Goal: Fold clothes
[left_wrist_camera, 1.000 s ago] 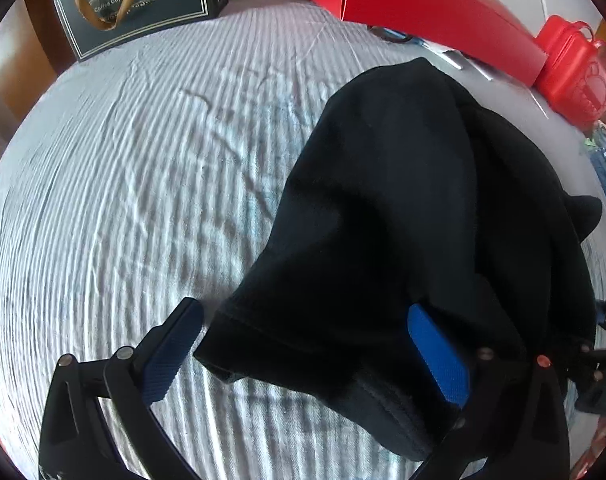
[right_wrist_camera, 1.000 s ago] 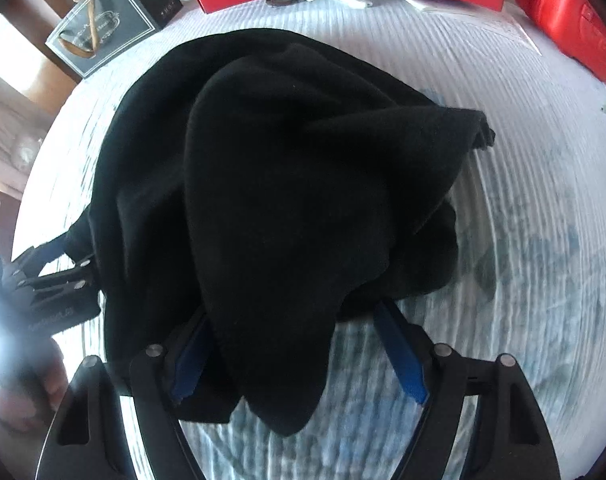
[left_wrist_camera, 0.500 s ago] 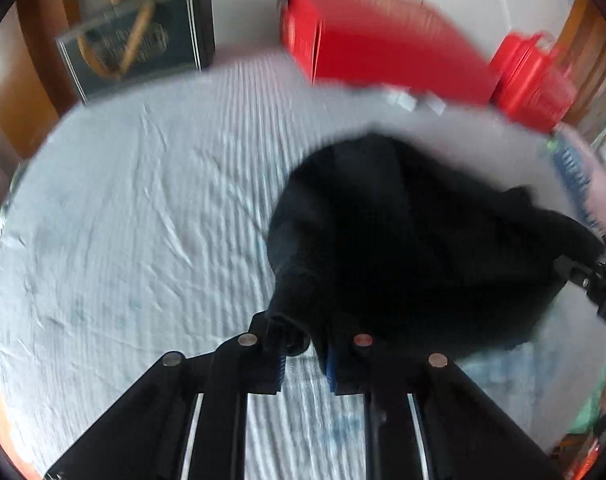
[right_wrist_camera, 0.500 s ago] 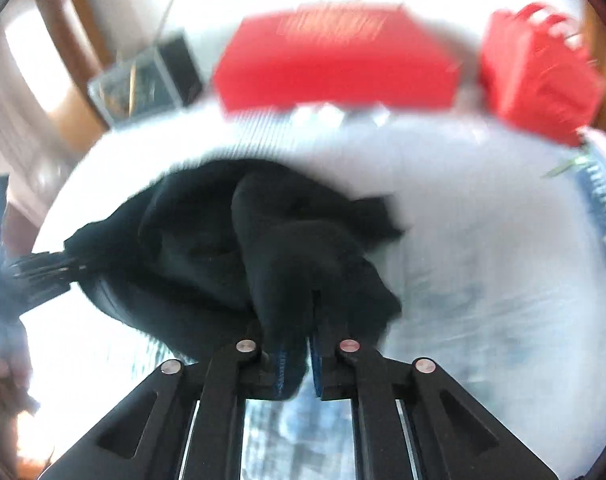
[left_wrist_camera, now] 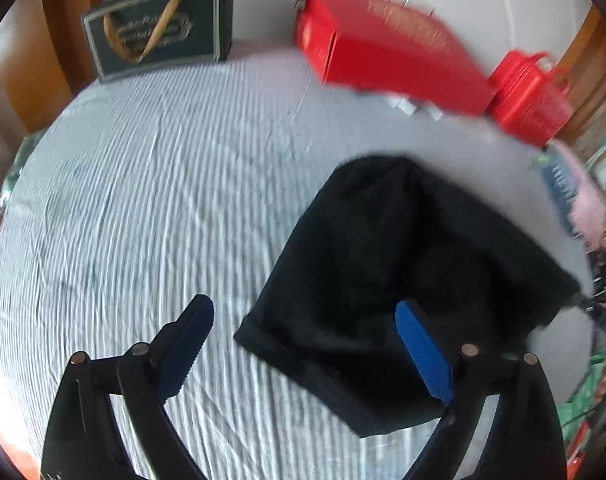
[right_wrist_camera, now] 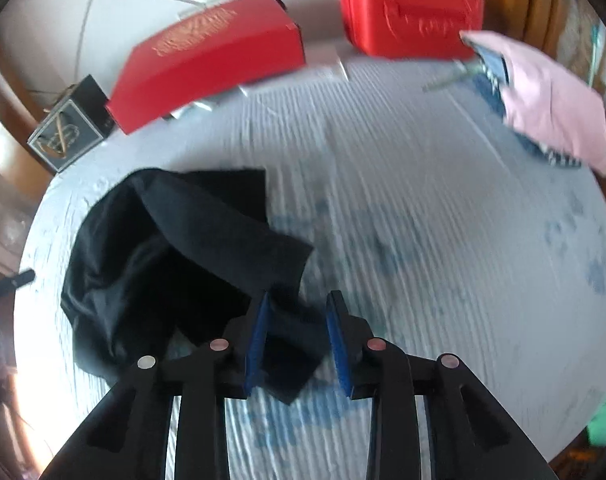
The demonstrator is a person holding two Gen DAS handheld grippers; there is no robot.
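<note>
A black garment [left_wrist_camera: 399,276] lies bunched on the pale striped bedsheet [left_wrist_camera: 151,208]. In the left wrist view my left gripper [left_wrist_camera: 303,344] is wide open, with the garment's near corner lying between the blue pads and touching neither. In the right wrist view the garment [right_wrist_camera: 175,248] lies at the left. My right gripper [right_wrist_camera: 297,340] is partly open, and a loose end of the cloth lies between its blue pads without being clamped.
A long red box [left_wrist_camera: 387,48] and a red case [left_wrist_camera: 531,92] stand at the far edge. A dark gift bag [left_wrist_camera: 159,36] stands at the far left. Folded pink and blue clothes [right_wrist_camera: 543,100] lie at the far right.
Half a second ago both grippers were shut on the black garment. Both have opened and let it go, and the garment has dropped onto the sheet. Both cameras have pulled back.
</note>
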